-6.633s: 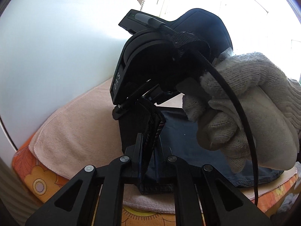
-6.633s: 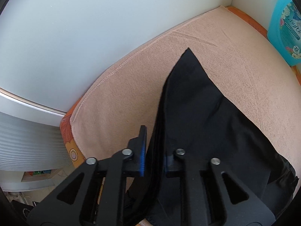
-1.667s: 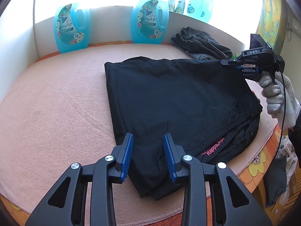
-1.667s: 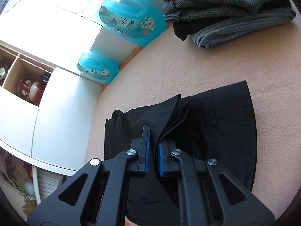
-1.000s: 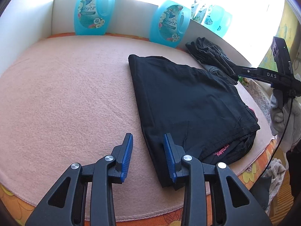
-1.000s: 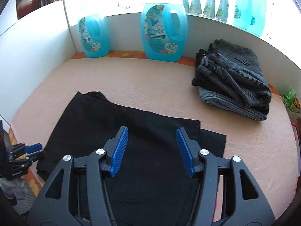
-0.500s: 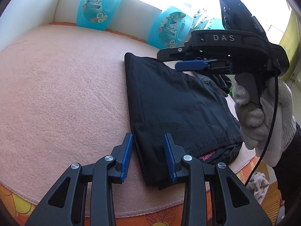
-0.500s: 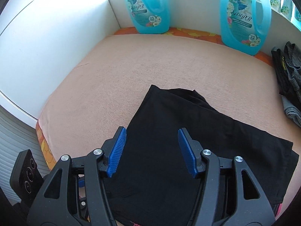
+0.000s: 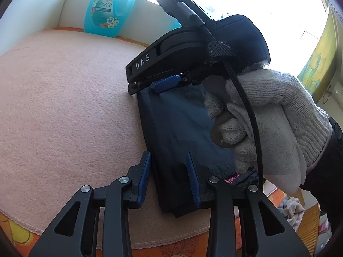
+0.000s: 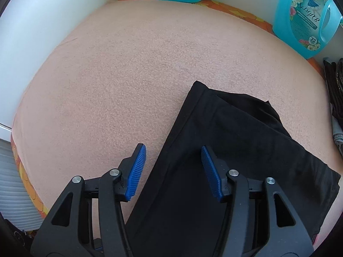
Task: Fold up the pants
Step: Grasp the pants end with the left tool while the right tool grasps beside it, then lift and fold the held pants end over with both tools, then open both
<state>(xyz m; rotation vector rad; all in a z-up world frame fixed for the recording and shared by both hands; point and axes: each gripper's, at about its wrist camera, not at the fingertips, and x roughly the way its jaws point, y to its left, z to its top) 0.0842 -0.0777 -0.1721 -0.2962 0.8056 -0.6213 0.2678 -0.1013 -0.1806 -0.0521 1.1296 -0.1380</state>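
Right wrist: right tool (image 10: 173,169) closing, astride pants (image 10: 231,150) edge, unpinched; left tool (image 9: 169,177) likewise parted.

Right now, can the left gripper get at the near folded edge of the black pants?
Probably yes. The left gripper is open, its pads straddling that edge of the black pants with nothing between. The right gripper, jaws closing over the same edge farther along, and its gloved hand crowd the space.
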